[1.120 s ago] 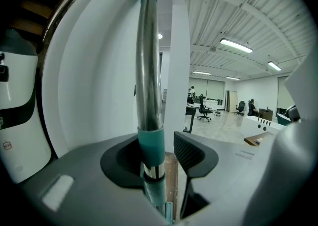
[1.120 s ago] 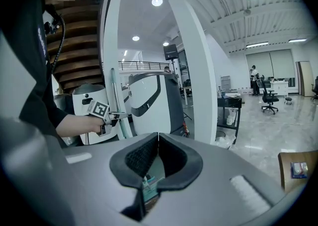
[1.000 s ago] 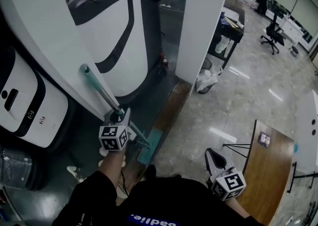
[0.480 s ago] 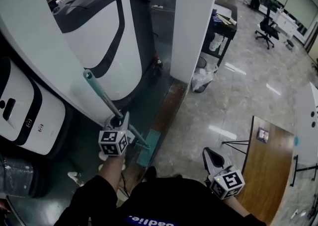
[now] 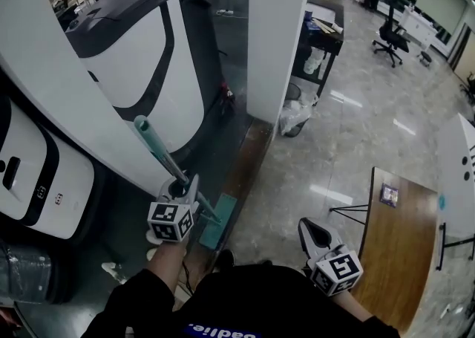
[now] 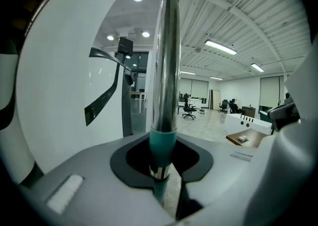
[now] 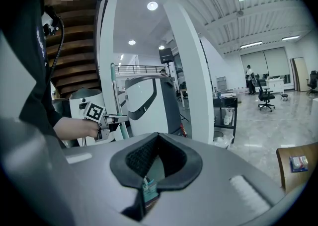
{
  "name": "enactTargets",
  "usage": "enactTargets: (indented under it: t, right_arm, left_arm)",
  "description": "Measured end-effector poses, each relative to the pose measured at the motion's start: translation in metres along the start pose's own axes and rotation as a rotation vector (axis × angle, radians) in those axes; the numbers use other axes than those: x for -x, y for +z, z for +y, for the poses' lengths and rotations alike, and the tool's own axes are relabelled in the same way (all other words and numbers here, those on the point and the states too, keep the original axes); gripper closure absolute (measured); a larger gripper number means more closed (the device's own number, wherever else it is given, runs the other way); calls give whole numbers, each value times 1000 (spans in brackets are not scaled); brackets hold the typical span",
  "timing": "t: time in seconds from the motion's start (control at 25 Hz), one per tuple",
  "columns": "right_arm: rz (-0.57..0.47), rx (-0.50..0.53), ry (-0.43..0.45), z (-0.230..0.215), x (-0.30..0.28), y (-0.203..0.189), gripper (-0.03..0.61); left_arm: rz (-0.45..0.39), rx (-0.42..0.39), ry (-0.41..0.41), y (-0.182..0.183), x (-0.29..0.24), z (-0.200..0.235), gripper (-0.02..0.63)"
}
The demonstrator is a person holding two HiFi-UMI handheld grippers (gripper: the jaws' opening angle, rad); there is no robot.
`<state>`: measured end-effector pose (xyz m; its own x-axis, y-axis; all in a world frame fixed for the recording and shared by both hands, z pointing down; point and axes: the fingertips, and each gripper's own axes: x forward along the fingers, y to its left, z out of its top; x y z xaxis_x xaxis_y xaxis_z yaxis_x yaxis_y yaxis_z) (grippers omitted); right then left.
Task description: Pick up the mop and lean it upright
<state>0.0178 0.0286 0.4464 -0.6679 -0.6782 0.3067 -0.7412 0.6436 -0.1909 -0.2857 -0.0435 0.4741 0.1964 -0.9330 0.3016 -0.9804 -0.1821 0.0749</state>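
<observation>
The mop has a silver handle (image 5: 158, 151) with a teal tip, and a flat teal head (image 5: 217, 222) that rests on the dark floor by my feet. My left gripper (image 5: 185, 186) is shut on the lower handle, which rises up and left against the white machine (image 5: 141, 69). In the left gripper view the handle (image 6: 165, 71) runs straight up from between the jaws of the left gripper (image 6: 160, 170). My right gripper (image 5: 308, 231) hangs low at the right, shut and holding nothing. The right gripper view shows its own closed jaws (image 7: 151, 180) and, beyond them, the left gripper (image 7: 117, 118) on the handle (image 7: 115, 96).
A white pillar (image 5: 278, 32) stands just right of the machine. Behind it are a black cart (image 5: 323, 32) and a bin with a plastic bag (image 5: 297, 117). A wooden table (image 5: 397, 247) is at my right, and an office chair (image 5: 391, 32) stands far off.
The head view has drifted a little. The left gripper keeps its hold on the handle, whose top now looks nearer the gripper. The right gripper stays where it was.
</observation>
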Motion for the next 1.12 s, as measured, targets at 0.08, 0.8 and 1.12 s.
enactTargets:
  t: [0.08,0.8,1.12]
  right_arm:
    - [-8,-3,3,0,1,1,572]
    - [-64,-47,8,-17,25,0,574]
    - [-99,-81,2,-29,46,1,574]
  left_arm:
    - [1,-11,-10,5,1,-5,523]
    - [-120,-72,-274,87,15,-133,520]
    - [-118,-83,-363,91,20,-186,517]
